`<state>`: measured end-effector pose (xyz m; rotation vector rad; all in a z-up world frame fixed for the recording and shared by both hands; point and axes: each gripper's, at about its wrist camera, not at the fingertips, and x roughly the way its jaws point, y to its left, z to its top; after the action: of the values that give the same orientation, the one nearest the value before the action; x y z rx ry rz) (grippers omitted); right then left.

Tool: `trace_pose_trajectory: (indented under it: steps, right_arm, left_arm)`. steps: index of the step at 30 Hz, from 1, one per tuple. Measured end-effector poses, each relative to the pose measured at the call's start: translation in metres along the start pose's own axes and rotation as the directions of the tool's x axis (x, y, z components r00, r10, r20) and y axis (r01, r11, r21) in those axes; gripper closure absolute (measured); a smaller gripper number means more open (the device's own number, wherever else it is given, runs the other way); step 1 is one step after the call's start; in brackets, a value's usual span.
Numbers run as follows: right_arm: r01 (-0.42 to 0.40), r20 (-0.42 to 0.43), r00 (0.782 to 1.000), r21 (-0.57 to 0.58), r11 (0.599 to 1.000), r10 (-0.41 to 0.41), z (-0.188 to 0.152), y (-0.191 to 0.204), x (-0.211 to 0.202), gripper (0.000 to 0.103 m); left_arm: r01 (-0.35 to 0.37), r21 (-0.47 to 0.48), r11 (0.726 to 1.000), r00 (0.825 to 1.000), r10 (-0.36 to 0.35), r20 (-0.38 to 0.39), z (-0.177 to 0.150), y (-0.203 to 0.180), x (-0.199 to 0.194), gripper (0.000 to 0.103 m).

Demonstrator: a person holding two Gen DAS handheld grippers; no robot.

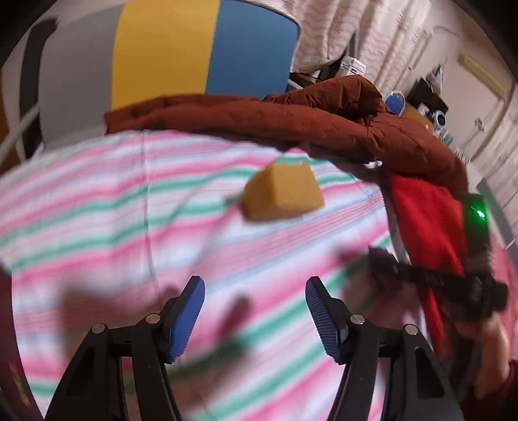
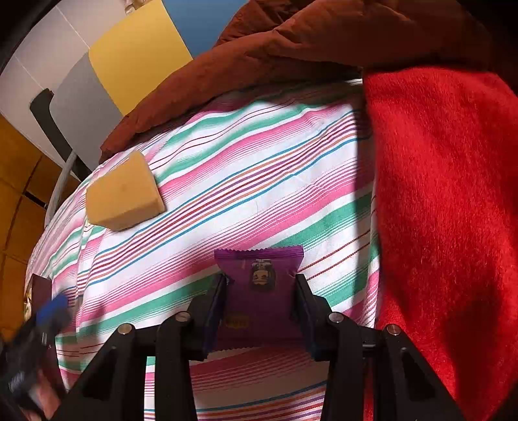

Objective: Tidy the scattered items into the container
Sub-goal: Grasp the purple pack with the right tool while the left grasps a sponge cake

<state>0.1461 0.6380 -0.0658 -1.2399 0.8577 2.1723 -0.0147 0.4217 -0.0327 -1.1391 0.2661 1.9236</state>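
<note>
The right tool (image 2: pixel 259 301) pinches a purple packet (image 2: pixel 259 291) by its edges, low centre of frame; it could slip or crumple. The left tool (image 1: pixel 255 307) gapes empty, its view blurred. The sponge (image 2: pixel 124 196) waits left on the bed (image 2: pixel 259 168). No container shows.

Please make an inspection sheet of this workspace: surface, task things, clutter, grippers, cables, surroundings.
Surface: striped sheet.
Job's things: yellow sponge lying loose on the sheet; purple packet in the right gripper; container not clearly seen.
Clutter: brown jacket and red blanket at the sheet's edge.
Grippers: left gripper open, holding nothing; right shut on the packet.
Cables: nothing seen.
Surroundings: yellow, blue and grey panels; curtain.
</note>
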Motion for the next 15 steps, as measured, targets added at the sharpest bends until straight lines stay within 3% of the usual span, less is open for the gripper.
trace_pose_trajectory:
  steps: [6, 11, 15]
  right_arm:
    - [-0.016, -0.004, 1.000, 0.012, 1.000, 0.017, 0.002, 0.000, 0.002, 0.060]
    - [-0.028, -0.007, 1.000, 0.025, 0.999, 0.028, 0.004, -0.002, 0.004, 0.060]
    - [-0.025, -0.009, 1.000, 0.016, 1.000, 0.025, 0.003, -0.001, 0.003, 0.059]
  left_arm:
    - [0.032, 0.187, 0.982, 0.998, -0.043, 0.054, 0.044, -0.020, 0.027, 0.037]
    - [0.032, 0.319, 0.947, 0.999, -0.028, -0.016, 0.065, -0.031, 0.054, 0.029]
    - [0.024, 0.408, 0.913, 0.999, -0.010, -0.037, 0.063, -0.041, 0.070, 0.028]
